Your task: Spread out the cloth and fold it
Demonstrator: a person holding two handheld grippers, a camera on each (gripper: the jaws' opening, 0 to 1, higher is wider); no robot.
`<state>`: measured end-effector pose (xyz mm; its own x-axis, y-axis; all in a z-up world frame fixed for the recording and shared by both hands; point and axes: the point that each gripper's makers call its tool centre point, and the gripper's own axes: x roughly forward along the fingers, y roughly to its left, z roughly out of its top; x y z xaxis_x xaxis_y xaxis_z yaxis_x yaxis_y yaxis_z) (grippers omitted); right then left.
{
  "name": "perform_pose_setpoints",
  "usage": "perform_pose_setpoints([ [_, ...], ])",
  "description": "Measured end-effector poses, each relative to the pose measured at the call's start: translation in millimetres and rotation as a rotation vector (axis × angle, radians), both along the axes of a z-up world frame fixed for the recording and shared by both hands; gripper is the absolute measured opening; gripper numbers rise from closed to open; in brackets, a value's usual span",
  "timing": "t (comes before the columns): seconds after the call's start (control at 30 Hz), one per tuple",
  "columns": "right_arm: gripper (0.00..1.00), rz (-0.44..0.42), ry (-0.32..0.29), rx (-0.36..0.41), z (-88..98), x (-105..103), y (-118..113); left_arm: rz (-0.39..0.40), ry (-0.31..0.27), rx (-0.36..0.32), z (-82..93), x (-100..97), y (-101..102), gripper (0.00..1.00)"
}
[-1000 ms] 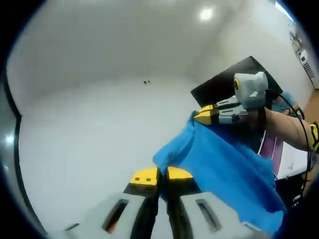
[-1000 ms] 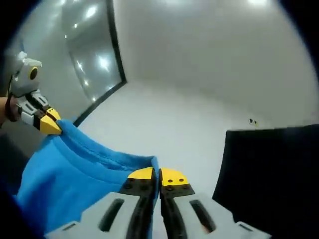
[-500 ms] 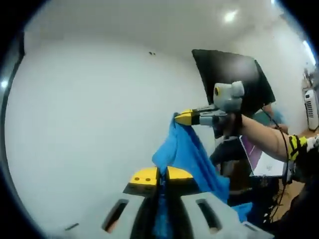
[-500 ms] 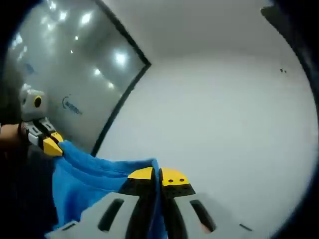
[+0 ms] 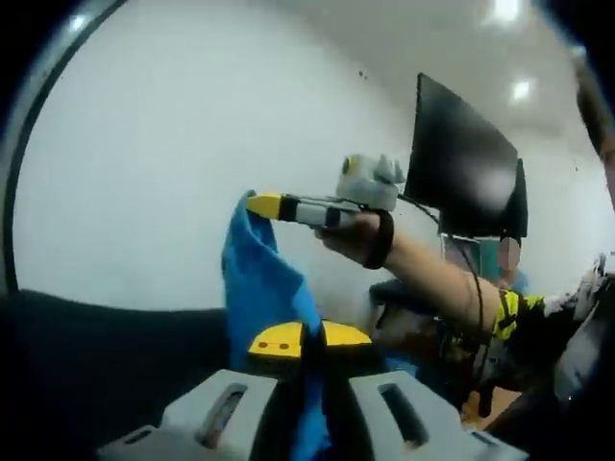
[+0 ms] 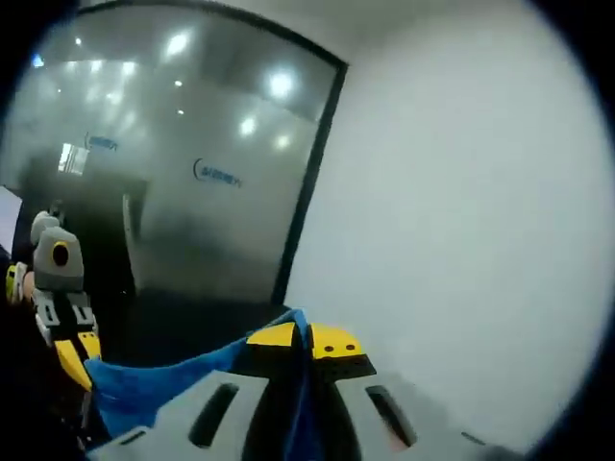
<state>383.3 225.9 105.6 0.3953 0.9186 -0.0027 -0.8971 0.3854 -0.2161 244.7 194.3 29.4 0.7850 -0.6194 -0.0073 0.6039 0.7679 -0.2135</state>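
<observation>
A blue cloth (image 5: 259,288) hangs in the air between both grippers. In the left gripper view my left gripper (image 5: 309,336) is shut on one corner of it. The right gripper (image 5: 258,205) comes in from the right, held by a hand, and pinches another corner higher up. In the right gripper view my right gripper (image 6: 306,337) is shut on the blue cloth (image 6: 163,384), which stretches left to the left gripper (image 6: 75,357), also shut on it. The cloth's lower part is hidden behind the jaws.
A white table surface (image 5: 144,173) lies behind the cloth. A black monitor (image 5: 461,173) stands at the right, beside the person's forearm (image 5: 432,279). In the right gripper view a frosted glass wall (image 6: 183,182) with a dark frame (image 6: 312,173) lies to the left.
Both grippers have lifted and swung, so both views have rolled. The cloth, held at two corners throughout, now hangs narrower and more upright. The glass wall has come into the right gripper view.
</observation>
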Motion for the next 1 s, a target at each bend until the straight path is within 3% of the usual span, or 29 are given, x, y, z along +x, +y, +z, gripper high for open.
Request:
perform_pose_setpoints([
  [0.1,0.13,0.021,0.04,0.009,-34.6,-2,23,0.069,-0.004,0.06,-19.2,5.9,31,0.09],
  [0.17,0.17,0.01,0.059,-0.012,-53.5,2,28,0.123,0.002,0.046,-24.7,11.9,61,0.13],
  [0.23,0.17,-0.068,0.039,-0.088,-70.3,16,20,0.143,0.075,-0.005,-30.5,13.5,91,0.15],
  [0.27,0.17,-0.106,0.009,-0.129,-76.8,22,15,0.147,0.086,-0.036,-27.7,13.8,104,0.15],
  [0.33,0.17,-0.147,-0.026,-0.145,-80.7,25,6,0.167,0.065,-0.018,-21.9,16.7,131,0.15],
  [0.4,0.17,-0.139,0.015,-0.097,-79.0,15,2,0.266,0.035,0.114,-27.6,26.4,167,0.15],
  [0.47,0.17,-0.096,0.075,-0.044,-78.9,-4,0,0.331,0.006,0.195,-34.5,37.0,194,0.15],
  [0.57,0.2,-0.042,0.156,-0.014,-90.0,-34,2,0.353,0.033,0.328,-71.7,56.7,225,0.15],
  [0.6,0.2,-0.024,0.177,-0.017,-97.3,-46,3,0.346,0.068,0.343,-89.2,62.6,228,0.15],
  [0.67,0.2,-0.01,0.185,-0.031,-114.8,-66,7,0.301,0.109,0.448,-124.8,72.2,227,0.16],
  [0.77,0.21,0.002,0.224,-0.062,-151.6,-98,19,0.262,0.044,0.74,-159.3,93.4,228,0.19],
  [0.8,0.22,0.005,0.234,-0.1,-167.6,-109,25,0.238,0.011,0.79,-165.0,101.0,225,0.19],
  [0.83,0.24,-0.004,0.232,-0.116,-179.1,-117,33,0.203,0.01,0.777,-172.8,107.5,218,0.19],
  [0.9,0.27,-0.001,0.187,-0.231,-209.7,-129,48,0.096,-0.013,0.668,-176.7,114.6,198,0.22],
  [0.97,0.29,-0.026,0.166,-0.302,-234.0,-131,63,0.037,-0.011,0.562,-178.6,120.8,186,0.25],
  [1.0,0.28,-0.033,0.18,-0.309,-242.1,-132,72,0.016,-0.022,0.546,-180.3,123.6,183,0.25],
])
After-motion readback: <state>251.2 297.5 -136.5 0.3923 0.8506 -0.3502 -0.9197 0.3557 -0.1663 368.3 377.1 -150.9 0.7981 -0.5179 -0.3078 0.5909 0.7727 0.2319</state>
